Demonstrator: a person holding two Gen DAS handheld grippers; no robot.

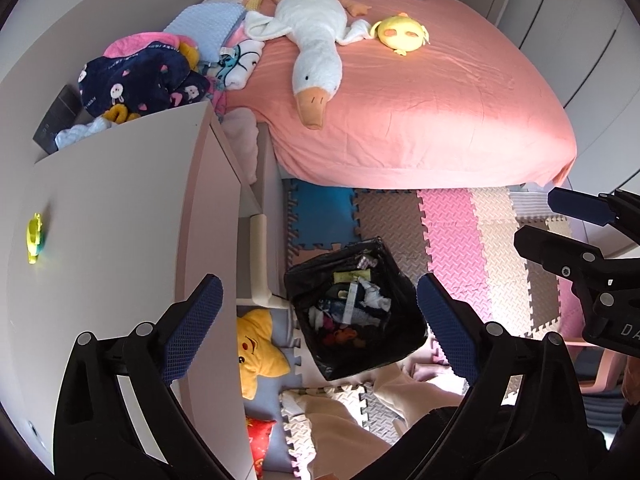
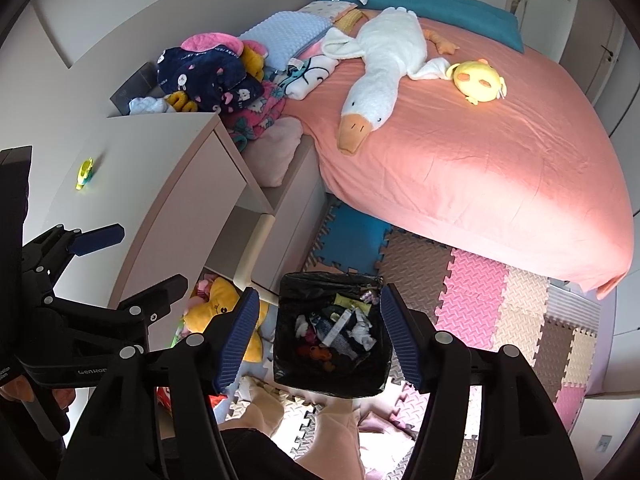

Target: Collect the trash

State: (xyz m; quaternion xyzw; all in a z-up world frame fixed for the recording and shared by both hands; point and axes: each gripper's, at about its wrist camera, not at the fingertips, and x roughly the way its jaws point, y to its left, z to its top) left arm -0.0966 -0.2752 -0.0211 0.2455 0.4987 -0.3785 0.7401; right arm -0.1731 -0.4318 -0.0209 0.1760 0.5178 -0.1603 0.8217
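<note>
While both tools hang above the floor, a small yellow-green toy [image 1: 34, 238] lies at the far left on the pale worktop [image 1: 120, 208]. The left tool [image 1: 320, 326] spreads wide and holds nothing. Below its fingers a yellow star plush [image 1: 256, 350] rests on the foam puzzle mat [image 1: 452, 224], just beside the black-lined trash bin [image 1: 356, 308]. The bin stands on the mat near the foot of the pink bed [image 1: 440, 112], with scraps of paper and cloth inside. A white goose plush [image 1: 314, 44] sprawls across the bed. The right tool [image 2: 316, 344], directly over the bin, also gapes wide and empty.
</note>
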